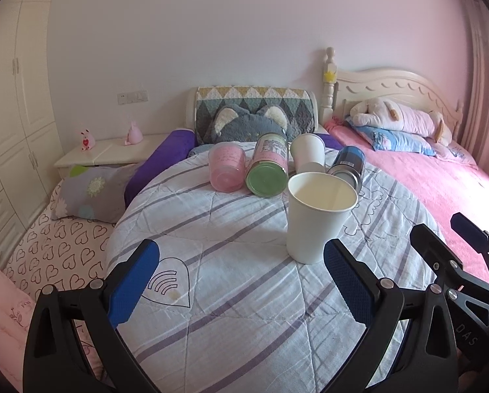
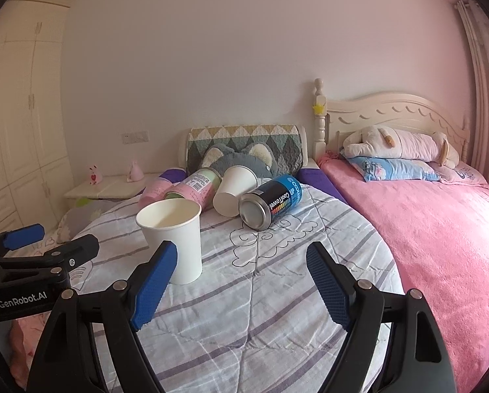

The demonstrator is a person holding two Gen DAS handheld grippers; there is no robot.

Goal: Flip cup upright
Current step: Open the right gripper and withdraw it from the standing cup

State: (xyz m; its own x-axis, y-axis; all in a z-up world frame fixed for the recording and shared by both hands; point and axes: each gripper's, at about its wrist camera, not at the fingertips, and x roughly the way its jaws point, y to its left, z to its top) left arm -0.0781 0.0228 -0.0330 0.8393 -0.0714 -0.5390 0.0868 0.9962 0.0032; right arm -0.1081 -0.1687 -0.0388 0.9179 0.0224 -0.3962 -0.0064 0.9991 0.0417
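A white paper cup [image 1: 316, 216] stands upright and empty on the striped quilt [image 1: 228, 278]; it also shows in the right wrist view [image 2: 175, 229]. A second white paper cup [image 1: 308, 155] lies on its side further back, also seen in the right wrist view [image 2: 234, 190]. My left gripper [image 1: 241, 278] is open and empty, its right finger just in front of the upright cup. My right gripper [image 2: 241, 285] is open and empty, its left finger near the upright cup's base. Each gripper shows at the edge of the other's view.
A pink cup [image 1: 226, 167], a green-ended can [image 1: 267, 170] and a blue can [image 2: 270, 201] lie on their sides behind the cups. A grey plush cushion [image 1: 247, 124] sits at the headboard. A pink bed [image 2: 441, 229] is to the right, a nightstand [image 1: 110, 152] to the left.
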